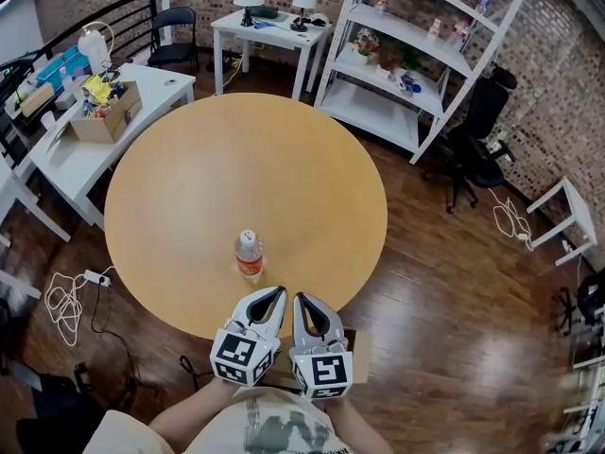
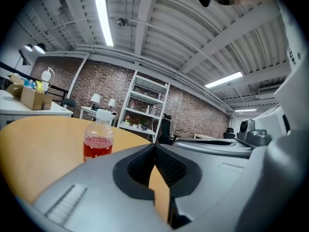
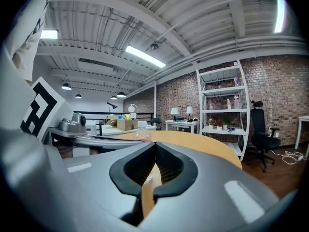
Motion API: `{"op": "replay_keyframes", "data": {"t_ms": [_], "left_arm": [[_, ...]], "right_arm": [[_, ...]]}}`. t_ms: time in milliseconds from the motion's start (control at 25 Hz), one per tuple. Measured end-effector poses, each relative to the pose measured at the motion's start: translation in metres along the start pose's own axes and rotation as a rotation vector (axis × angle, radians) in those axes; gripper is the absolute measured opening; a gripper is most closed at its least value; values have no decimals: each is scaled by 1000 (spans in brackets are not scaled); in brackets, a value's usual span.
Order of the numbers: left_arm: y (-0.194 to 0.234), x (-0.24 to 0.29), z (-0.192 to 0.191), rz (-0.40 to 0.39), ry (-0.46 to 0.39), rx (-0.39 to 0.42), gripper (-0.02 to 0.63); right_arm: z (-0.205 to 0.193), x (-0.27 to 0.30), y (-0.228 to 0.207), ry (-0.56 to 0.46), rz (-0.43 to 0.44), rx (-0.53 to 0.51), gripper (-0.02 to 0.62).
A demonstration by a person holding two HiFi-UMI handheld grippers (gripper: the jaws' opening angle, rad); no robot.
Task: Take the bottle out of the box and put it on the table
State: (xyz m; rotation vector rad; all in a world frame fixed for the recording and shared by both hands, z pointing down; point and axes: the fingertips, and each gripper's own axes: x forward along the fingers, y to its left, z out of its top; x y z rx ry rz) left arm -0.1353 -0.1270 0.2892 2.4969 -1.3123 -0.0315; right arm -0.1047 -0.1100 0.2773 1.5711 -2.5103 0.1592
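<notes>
A clear bottle [image 1: 249, 254] with a white cap, an orange label and red liquid stands upright on the round wooden table [image 1: 189, 178], near its front edge. It also shows in the left gripper view as the bottle [image 2: 98, 139] ahead to the left, and in the right gripper view as the bottle [image 3: 142, 135] straight ahead. My left gripper [image 1: 277, 296] and right gripper [image 1: 301, 301] hang side by side just short of the table's front edge, both shut and empty. In their own views, the left gripper [image 2: 154, 146] and right gripper [image 3: 155, 144] have their jaw tips touching. A cardboard box [image 1: 360, 350] lies under them, mostly hidden.
A white shelf unit [image 1: 416, 55] stands at the back right with a black office chair [image 1: 477, 140] beside it. White desks [image 1: 95, 130] on the left carry a cardboard box of clutter [image 1: 104, 112]. A small white table with lamps [image 1: 269, 31] stands behind. Cables lie on the floor [image 1: 66, 301].
</notes>
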Motion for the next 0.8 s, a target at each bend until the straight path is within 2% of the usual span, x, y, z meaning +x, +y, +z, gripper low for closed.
{"op": "replay_keyframes", "data": {"t_ms": [280,800], "left_arm": [[-26,5,2,21,-17,19,0],[-37,5,5,63,-43,35,0]], "right_arm": [[-2,-18,-23,-1,15,28,0],[-5,-27,-32,-9,52,30,0]]}}
